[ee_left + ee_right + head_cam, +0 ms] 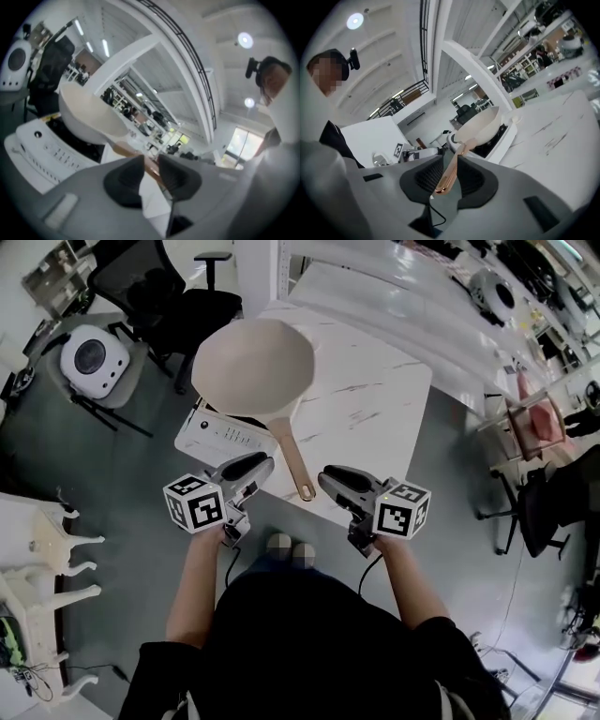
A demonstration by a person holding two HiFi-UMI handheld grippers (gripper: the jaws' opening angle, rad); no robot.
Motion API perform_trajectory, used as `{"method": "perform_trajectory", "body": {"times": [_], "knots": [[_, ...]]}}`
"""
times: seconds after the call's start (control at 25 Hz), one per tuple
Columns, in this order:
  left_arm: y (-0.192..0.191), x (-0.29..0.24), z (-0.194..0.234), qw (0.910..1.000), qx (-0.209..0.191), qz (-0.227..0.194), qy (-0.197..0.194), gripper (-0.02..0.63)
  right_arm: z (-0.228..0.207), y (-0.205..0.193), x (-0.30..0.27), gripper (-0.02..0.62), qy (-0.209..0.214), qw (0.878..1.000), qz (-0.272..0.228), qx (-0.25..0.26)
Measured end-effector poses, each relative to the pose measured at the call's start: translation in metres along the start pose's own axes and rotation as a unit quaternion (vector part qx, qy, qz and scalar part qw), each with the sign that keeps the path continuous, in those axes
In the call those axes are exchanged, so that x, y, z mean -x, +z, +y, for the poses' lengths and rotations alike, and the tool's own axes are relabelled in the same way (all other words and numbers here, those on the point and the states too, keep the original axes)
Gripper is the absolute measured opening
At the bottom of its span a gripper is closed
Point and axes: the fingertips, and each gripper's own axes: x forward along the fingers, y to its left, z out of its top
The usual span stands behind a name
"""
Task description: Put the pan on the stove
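Note:
The cream pan (253, 367) rests on the white stove (225, 434) at the left of the marble table (375, 399). Its copper handle (291, 460) points back toward me. My left gripper (265, 463) hovers just left of the handle, jaws narrowly apart, with nothing between them. My right gripper (326, 477) sits a little right of the handle's end, also narrowly apart and holding nothing. The left gripper view shows the pan (89, 112) and stove (47, 150) beyond the left gripper (151, 171). In the right gripper view the handle (451, 168) lines up with the right gripper (449, 177), untouched.
A black office chair (159, 296) and a seat with a round white device (89, 354) stand left of the table. A pink chair (534, 423) is at the right. White furniture (56, 549) lies on the floor at my left.

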Motion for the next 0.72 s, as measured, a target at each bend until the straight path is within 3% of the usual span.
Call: {"method": "perform_trajectory", "body": {"times": [0.08, 0.2, 0.28, 0.44, 0.6, 0.72], "knots": [[0.008, 0.005, -0.004, 0.9970, -0.067, 0.000, 0.039, 0.092, 0.006, 0.013, 0.007, 0.054, -0.033, 0.998, -0.032, 0.036], [0.023, 0.009, -0.015, 0.9815, -0.166, -0.001, 0.095, 0.031, 0.015, 0.031, 0.019, 0.035, -0.088, 0.990, -0.073, 0.088], [0.035, 0.009, -0.026, 0.9722, -0.205, -0.011, 0.113, 0.009, 0.020, 0.042, 0.027, 0.031, -0.128, 0.980, -0.094, 0.122], [0.056, 0.006, -0.051, 0.9616, -0.241, -0.041, 0.124, 0.008, 0.030, 0.061, 0.051, 0.026, -0.218, 0.949, -0.132, 0.186], [0.067, -0.004, -0.079, 0.9611, -0.245, -0.071, 0.105, 0.008, 0.039, 0.076, 0.083, 0.025, -0.292, 0.911, -0.171, 0.237], [0.071, -0.015, -0.098, 0.9551, -0.268, -0.080, 0.097, 0.008, 0.045, 0.085, 0.109, 0.025, -0.333, 0.886, -0.200, 0.253]]}}
